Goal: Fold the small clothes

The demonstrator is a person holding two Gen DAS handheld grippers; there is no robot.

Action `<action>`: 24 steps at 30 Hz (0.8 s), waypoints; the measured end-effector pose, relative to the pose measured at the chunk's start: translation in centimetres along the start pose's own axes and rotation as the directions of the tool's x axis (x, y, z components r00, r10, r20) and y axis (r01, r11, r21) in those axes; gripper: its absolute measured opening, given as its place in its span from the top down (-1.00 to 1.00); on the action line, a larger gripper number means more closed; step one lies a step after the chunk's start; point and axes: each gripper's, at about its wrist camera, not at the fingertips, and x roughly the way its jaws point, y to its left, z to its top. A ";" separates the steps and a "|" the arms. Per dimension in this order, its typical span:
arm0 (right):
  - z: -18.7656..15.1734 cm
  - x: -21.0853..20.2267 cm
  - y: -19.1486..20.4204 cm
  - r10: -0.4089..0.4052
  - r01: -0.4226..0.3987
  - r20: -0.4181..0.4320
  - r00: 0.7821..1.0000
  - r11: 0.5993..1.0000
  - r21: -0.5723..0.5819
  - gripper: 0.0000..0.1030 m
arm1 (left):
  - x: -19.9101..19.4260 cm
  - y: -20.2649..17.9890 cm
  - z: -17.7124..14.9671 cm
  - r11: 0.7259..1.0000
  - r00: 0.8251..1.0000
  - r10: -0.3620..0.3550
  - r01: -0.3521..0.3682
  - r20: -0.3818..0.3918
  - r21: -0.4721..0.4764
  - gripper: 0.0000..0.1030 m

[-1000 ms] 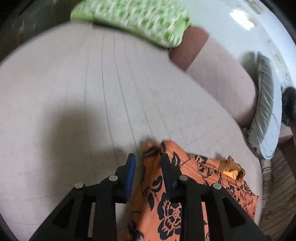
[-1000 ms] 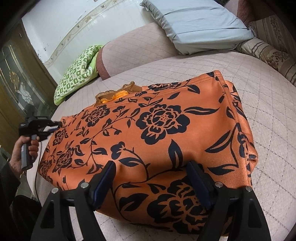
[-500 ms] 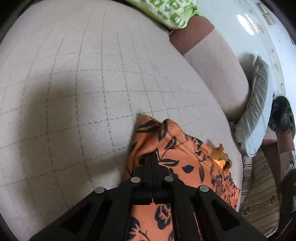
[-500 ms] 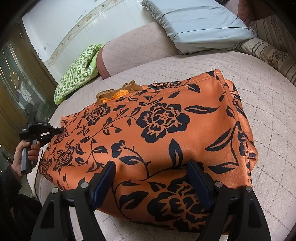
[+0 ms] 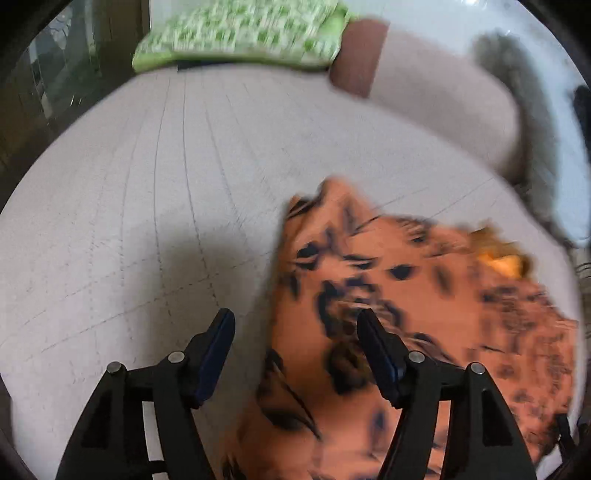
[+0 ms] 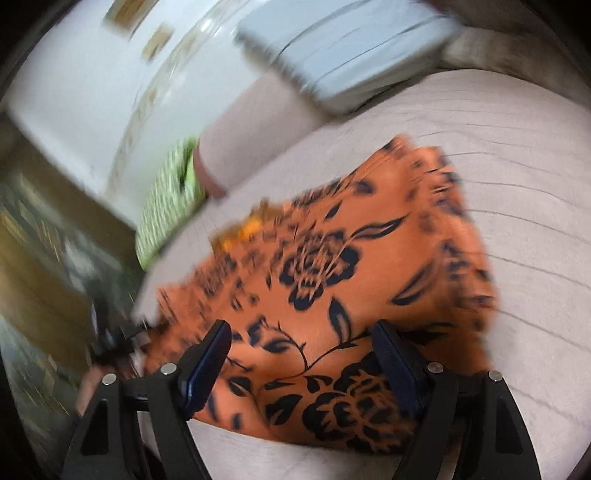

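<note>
A pale quilted bed point(image 5: 155, 192) fills the room; a green checked pillow point(image 5: 240, 33) (blurred) and grey-blue pillow point(image 6: 347, 48) lie against a white wall point(image 6: 92, 92).

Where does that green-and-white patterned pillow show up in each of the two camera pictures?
Left wrist view: the green-and-white patterned pillow lies along the top edge, left of centre, blurred.
Right wrist view: it sits left of centre, partly hidden behind the pale pink padded bolster.
Shared landmark: the orange cloth with black flowers, spread on the quilted pink bed in both.
</note>
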 end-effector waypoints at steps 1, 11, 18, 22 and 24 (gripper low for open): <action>-0.1 -1.2 -0.4 0.014 -0.015 0.020 1.000 0.999 0.034 -0.57 | -1.7 -0.5 -0.6 1.000 0.999 -0.019 0.019 0.045 0.012 -0.35; -4.6 -4.3 -6.1 0.031 -0.015 -0.028 0.999 0.897 0.442 -0.57 | -3.8 -6.8 -9.1 0.969 0.994 -0.105 0.107 -0.020 0.225 -0.48; -3.2 -2.0 -6.8 0.020 -0.021 0.008 1.000 0.841 0.540 -0.60 | -5.6 -8.0 -11.2 0.945 0.991 -0.127 0.111 0.033 0.308 -0.48; -2.3 -1.1 -6.0 -0.028 0.021 0.006 1.000 0.856 0.516 -0.60 | -3.9 -9.0 -12.8 0.916 0.999 -0.039 0.043 -0.019 0.400 -0.53; -1.8 -0.7 -5.8 -0.044 0.035 0.004 0.999 0.855 0.517 -0.59 | -5.1 -9.0 -12.7 0.923 0.999 -0.047 0.038 0.013 0.382 -0.47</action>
